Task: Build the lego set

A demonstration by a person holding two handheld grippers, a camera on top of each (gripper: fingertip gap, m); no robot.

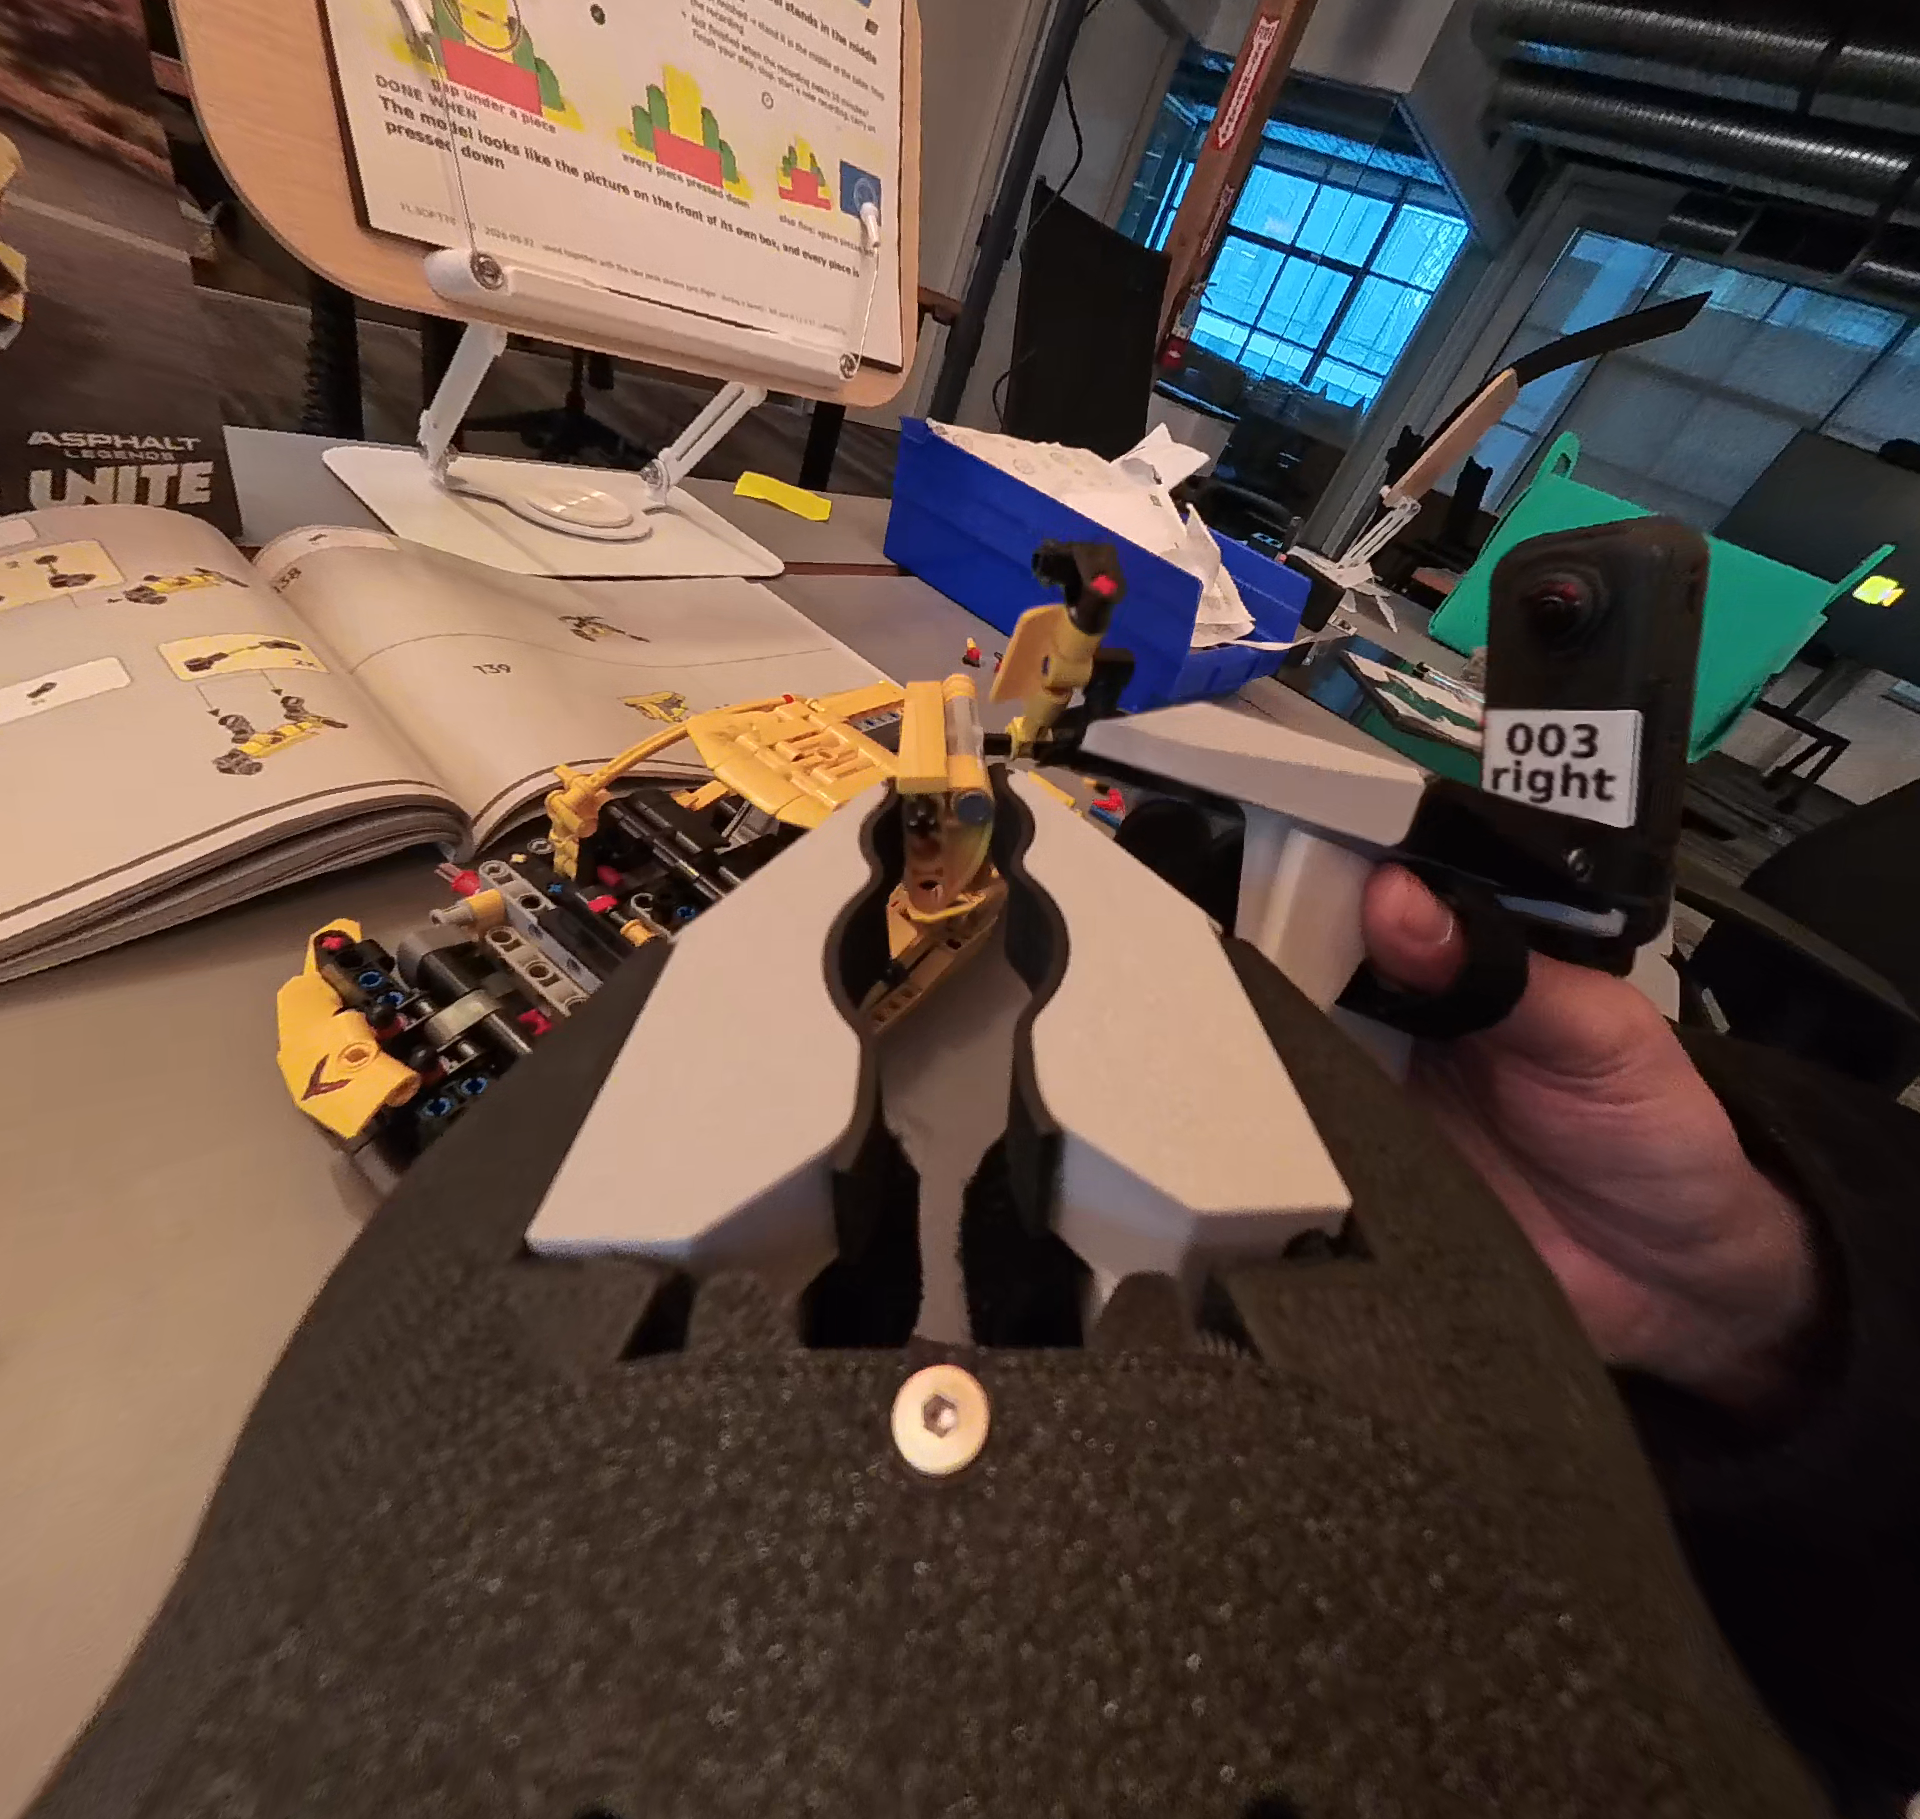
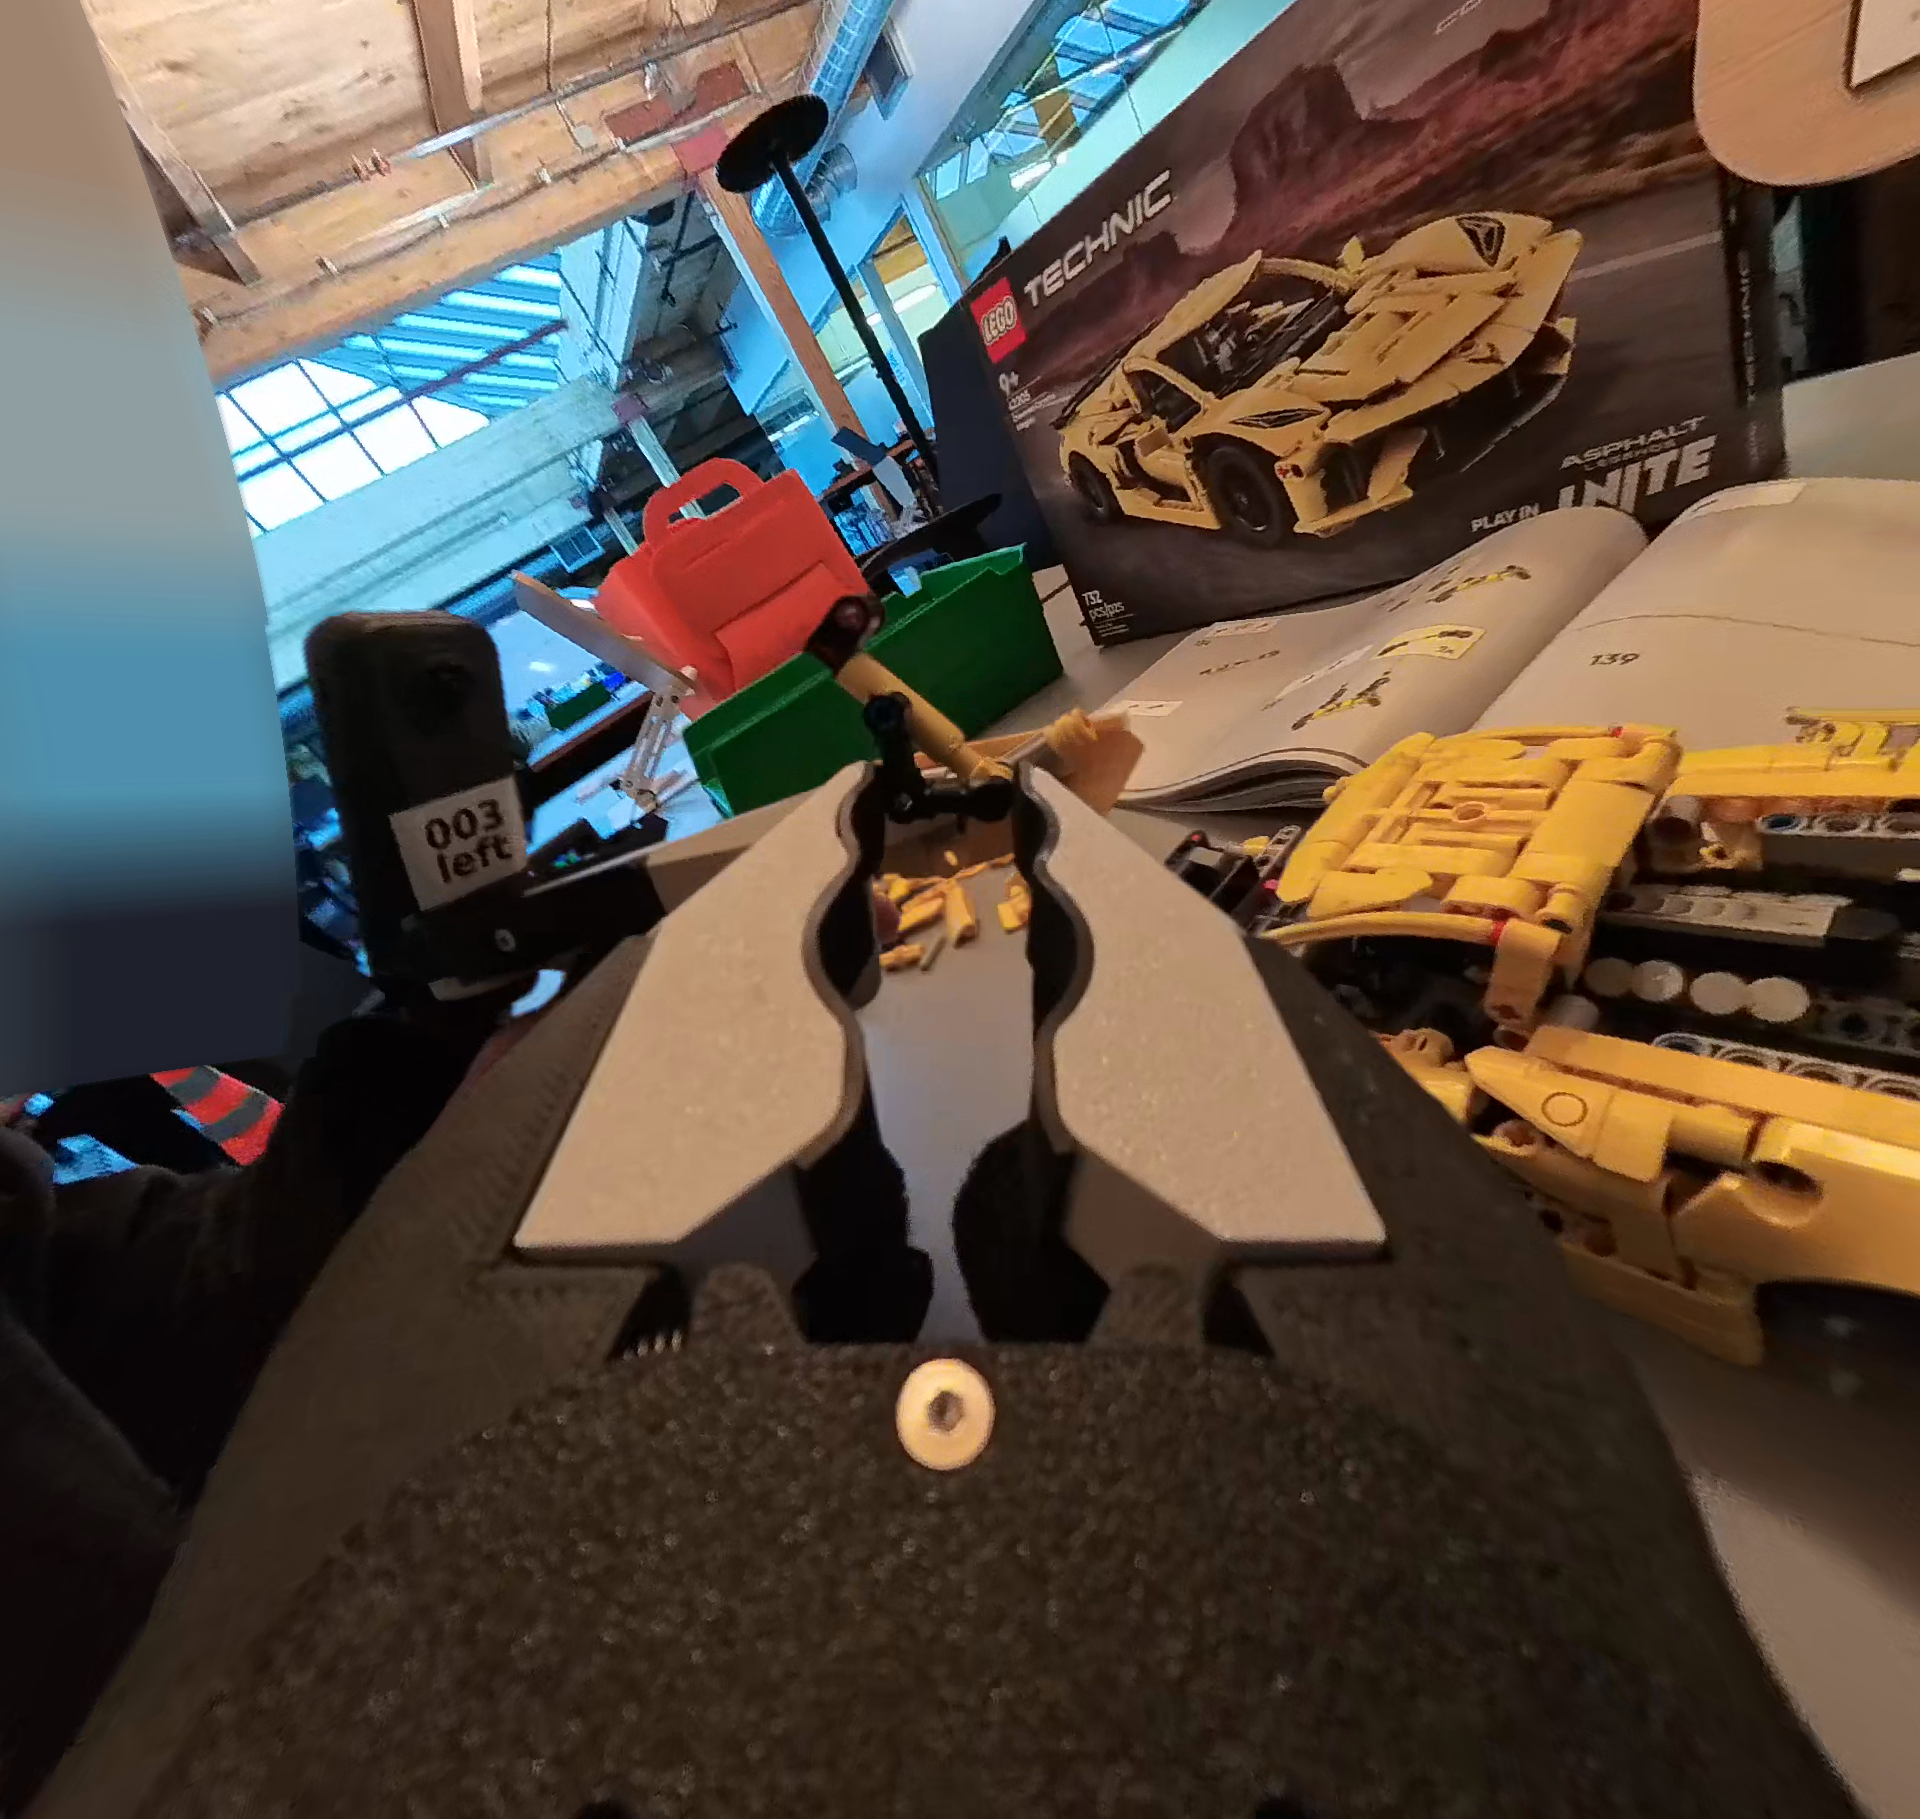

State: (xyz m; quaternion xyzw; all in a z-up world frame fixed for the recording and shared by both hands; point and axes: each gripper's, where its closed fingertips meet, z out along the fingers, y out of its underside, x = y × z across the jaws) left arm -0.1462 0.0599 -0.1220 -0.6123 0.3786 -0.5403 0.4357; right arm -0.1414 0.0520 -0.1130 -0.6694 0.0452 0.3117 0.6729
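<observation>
Left gripper (image 1: 940,813) clamped on a small yellow sub-assembly (image 1: 940,876), jaws narrowed to that piece's width. Right gripper (image 2: 940,793) pinched on a black connector piece (image 2: 951,803) carrying a yellow-and-black arm (image 2: 894,668), jaws nearly together at the tips. Both pieces held in the air, just beside the partly built yellow car (image 2: 1579,948), which lies on the bench (image 1: 135,1125). One hand (image 1: 1558,1125) wrapped around the right gripper's handle. Scattered beyond the right gripper's tips, several loose yellow parts (image 2: 945,912). Behind the car, one open instruction booklet (image 1: 312,689). Farther behind, one set box (image 2: 1382,367), one document stand (image 1: 582,138) with a printed sheet, one blue bin (image 1: 1049,564) of crumpled paper, one green bin (image 2: 914,689).
</observation>
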